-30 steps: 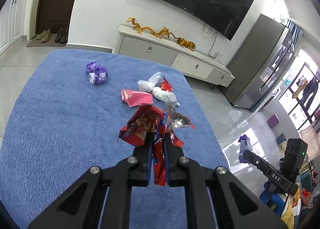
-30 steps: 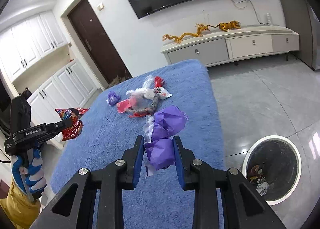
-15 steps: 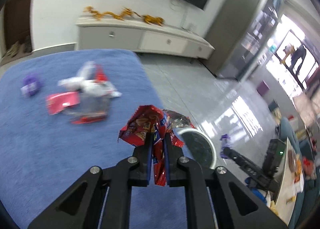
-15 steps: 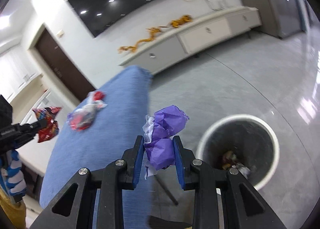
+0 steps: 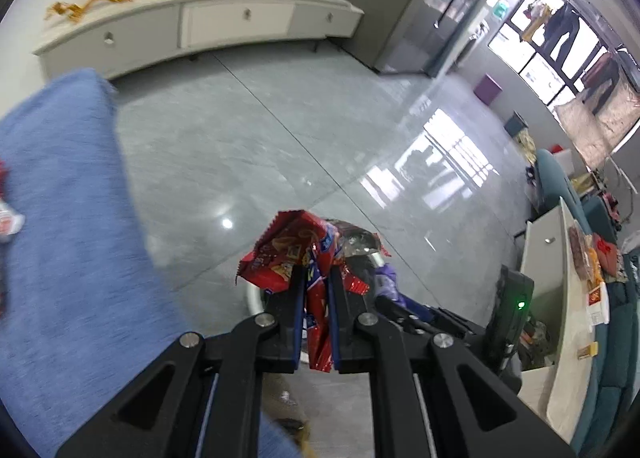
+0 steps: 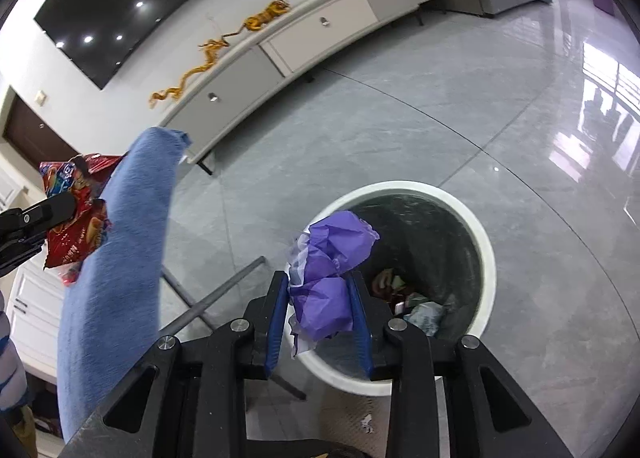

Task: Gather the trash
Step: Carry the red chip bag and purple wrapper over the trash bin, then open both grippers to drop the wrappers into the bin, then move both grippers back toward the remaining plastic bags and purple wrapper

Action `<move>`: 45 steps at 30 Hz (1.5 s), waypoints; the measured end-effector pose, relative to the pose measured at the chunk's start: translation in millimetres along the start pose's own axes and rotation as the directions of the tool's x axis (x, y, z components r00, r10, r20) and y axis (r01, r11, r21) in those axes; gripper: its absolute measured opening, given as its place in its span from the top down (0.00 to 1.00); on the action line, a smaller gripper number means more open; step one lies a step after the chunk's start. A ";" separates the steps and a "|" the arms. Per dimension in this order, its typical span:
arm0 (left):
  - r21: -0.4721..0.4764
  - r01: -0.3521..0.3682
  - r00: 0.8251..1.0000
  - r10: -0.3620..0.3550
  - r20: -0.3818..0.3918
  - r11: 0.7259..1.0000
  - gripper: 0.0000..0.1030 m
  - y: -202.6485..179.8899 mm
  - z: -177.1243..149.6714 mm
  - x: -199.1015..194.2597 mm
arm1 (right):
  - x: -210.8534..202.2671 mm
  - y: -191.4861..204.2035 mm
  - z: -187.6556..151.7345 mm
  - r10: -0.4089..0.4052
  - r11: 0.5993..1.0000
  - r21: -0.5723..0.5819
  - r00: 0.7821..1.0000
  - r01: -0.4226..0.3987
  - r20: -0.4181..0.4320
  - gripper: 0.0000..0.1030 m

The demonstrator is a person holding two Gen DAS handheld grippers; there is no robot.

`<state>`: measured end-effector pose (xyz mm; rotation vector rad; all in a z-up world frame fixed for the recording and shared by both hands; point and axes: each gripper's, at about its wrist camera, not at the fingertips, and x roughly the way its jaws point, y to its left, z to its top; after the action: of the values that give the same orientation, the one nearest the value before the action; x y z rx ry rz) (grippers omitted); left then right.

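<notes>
My left gripper [image 5: 316,278] is shut on a crumpled red snack wrapper [image 5: 290,254] and holds it in the air past the edge of the blue-covered table [image 5: 60,218]. My right gripper [image 6: 320,286] is shut on a wad of purple paper [image 6: 332,258] and holds it above the near rim of a white-rimmed trash bin [image 6: 480,242] on the floor, which has trash inside. The left gripper [image 6: 60,210] with its wrapper [image 6: 76,214] shows at the left of the right wrist view. The bin is mostly hidden behind the wrapper in the left wrist view.
The blue table edge [image 6: 120,258] stands left of the bin, with a metal table leg [image 6: 212,298] below. A long white cabinet [image 5: 192,26] with golden dragon figures [image 6: 224,42] runs along the far wall. Glossy grey floor [image 5: 320,118] surrounds the bin. A sofa and side table [image 5: 568,298] stand at the right.
Both grippers have swung right, away from the table and toward the bin. The purple paper now hangs over the bin's rim. The red wrapper has left the table area.
</notes>
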<state>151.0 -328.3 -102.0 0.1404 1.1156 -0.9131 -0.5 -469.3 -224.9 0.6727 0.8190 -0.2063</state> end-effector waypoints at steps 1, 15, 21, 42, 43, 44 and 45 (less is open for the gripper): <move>-0.002 0.013 1.000 -0.013 -0.013 1.000 0.89 -4.7 2.6 10.3 | 1.6 -2.7 0.2 -0.007 1.000 0.004 1.000 0.007 -0.002 0.70; 0.017 0.088 0.994 -0.087 -0.060 0.996 0.55 -28.2 7.7 37.8 | 2.6 -25.1 3.0 -0.087 0.994 0.061 0.996 0.088 -0.006 0.49; 0.030 0.057 0.998 -0.057 0.015 0.998 0.55 -24.2 -2.2 5.6 | -22.7 -19.9 4.7 -0.084 0.994 0.079 0.995 0.080 0.049 0.49; -0.065 -0.071 0.966 0.085 0.246 0.995 0.55 82.6 -93.0 -161.5 | -138.5 85.2 6.0 -0.061 0.994 -0.073 0.969 0.081 0.239 0.49; -0.079 -0.077 0.962 0.095 0.256 0.994 0.55 91.4 -99.7 -169.5 | -141.6 91.6 5.9 -0.058 0.993 -0.085 0.968 0.081 0.244 0.49; -0.097 -0.080 0.958 0.103 0.267 0.992 0.55 103.0 -107.9 -178.4 | -146.1 102.5 5.8 -0.052 0.991 -0.104 0.967 0.080 0.251 0.49; -0.115 -0.081 0.955 0.110 0.276 0.990 0.55 113.3 -114.7 -186.2 | -148.3 109.8 5.3 -0.048 0.990 -0.119 0.966 0.081 0.255 0.49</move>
<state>123.5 -91.2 -41.1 -0.0208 0.8802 -0.7606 -51.8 -399.5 -61.9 0.4864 0.6043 -0.2896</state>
